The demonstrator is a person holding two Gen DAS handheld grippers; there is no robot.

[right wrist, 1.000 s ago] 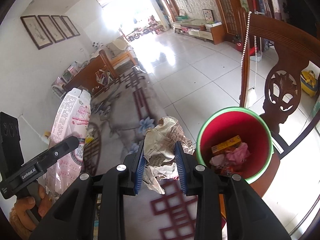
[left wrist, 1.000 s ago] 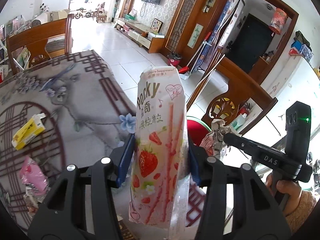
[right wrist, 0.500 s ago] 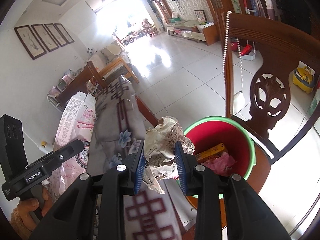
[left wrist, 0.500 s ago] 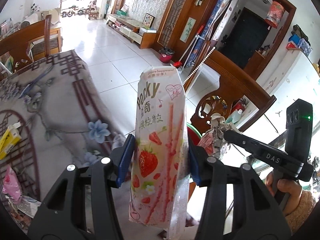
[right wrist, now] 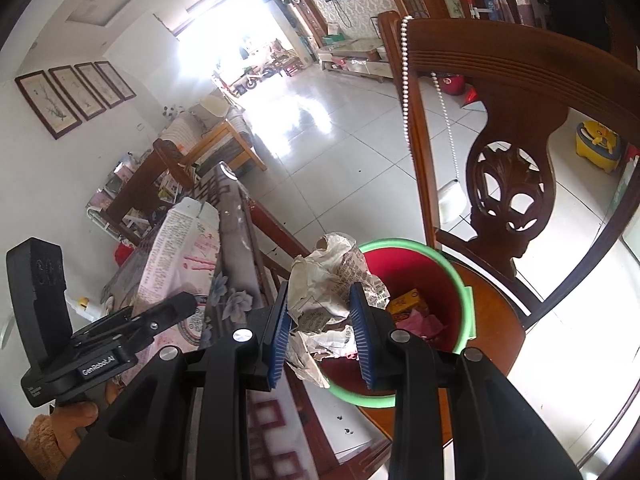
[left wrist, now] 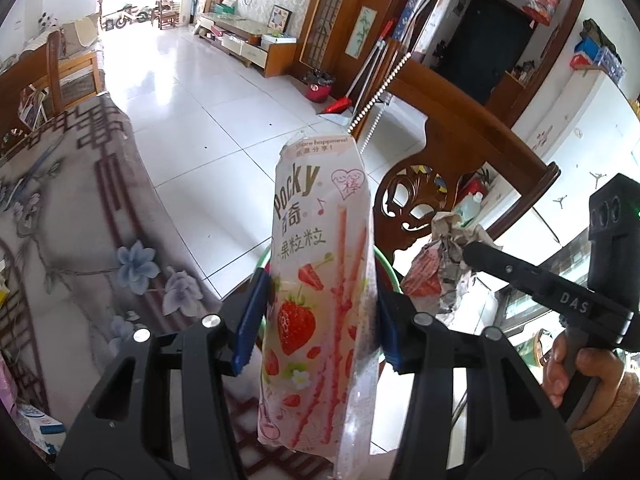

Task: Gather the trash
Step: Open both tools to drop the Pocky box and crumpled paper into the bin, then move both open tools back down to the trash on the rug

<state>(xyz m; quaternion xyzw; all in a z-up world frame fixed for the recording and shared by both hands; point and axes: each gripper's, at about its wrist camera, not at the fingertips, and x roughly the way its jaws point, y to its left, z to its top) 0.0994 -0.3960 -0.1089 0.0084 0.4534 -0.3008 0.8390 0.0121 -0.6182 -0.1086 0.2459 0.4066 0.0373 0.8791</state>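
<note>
Your left gripper (left wrist: 320,316) has its jaws spread moderately and pinching a Pocky wrapper (left wrist: 320,280), held upright, just short of the bin (right wrist: 420,320). Your right gripper (right wrist: 320,328) has its jaws nearly together, clamped on a paper wad (right wrist: 328,288) that hangs over the bin's near rim. The bin stands on a chair (right wrist: 500,184) beside the counter (left wrist: 80,220).

Progress: partway. The bin already contains a yellow box (right wrist: 404,300) and pink scraps. Both held items remain to be dropped in. A further piece lies at the counter's near left edge in the left view.
</note>
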